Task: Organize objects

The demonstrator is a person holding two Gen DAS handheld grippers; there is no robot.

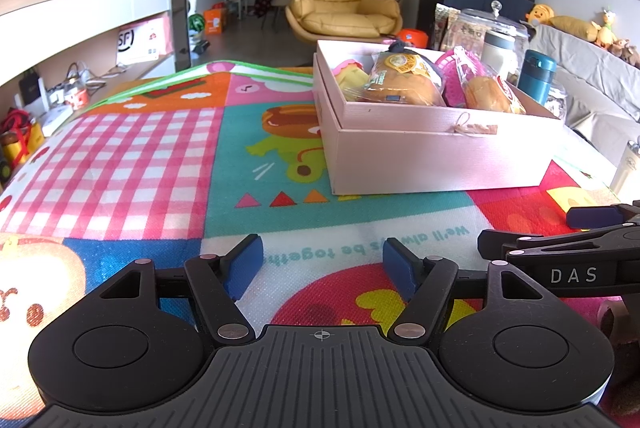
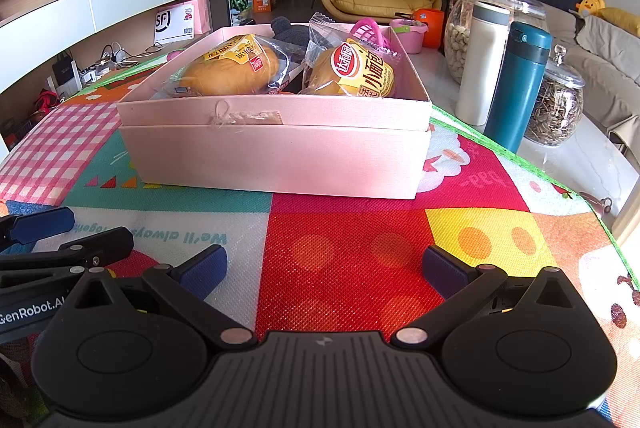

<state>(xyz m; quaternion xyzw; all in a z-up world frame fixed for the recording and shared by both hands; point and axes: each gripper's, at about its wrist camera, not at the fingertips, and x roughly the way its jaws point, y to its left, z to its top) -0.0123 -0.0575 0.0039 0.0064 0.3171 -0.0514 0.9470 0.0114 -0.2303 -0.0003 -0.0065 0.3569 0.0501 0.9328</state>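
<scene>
The fingers of the left gripper (image 1: 323,268) are wide apart with nothing between them, and so are the fingers of the right gripper (image 2: 325,270). Both have dark blue pads and black arms, and both sit low over the mat, side by side and close together.

The pink box (image 2: 276,155) sits on the mat ahead of both grippers, well past the fingertips. From the right gripper it is straight ahead and a bit left. From the left gripper it is ahead and off to the right. The box has flat, smooth sides, and its long sides run away from the grippers. A short side faces them, with a little scrap of clear tape stuck on it.

Inside the box lie two round, golden bread buns in crinkly clear bags. The left bun (image 2: 230,69) lies crosswise, and the right bun (image 2: 354,71) has a red and yellow label. Behind them are a pink plastic basket (image 2: 370,29) and something dark and fuzzy.

The mat (image 2: 352,248) is bright and bumpy, with red, yellow, teal and pink check squares.

To the right of the box stand a white bottle (image 2: 482,63) and a teal bottle (image 2: 518,83), upright and just beside each other. Near them are two glass jars, a big one of nuts (image 2: 456,43) and a small one of seeds (image 2: 558,107).
</scene>
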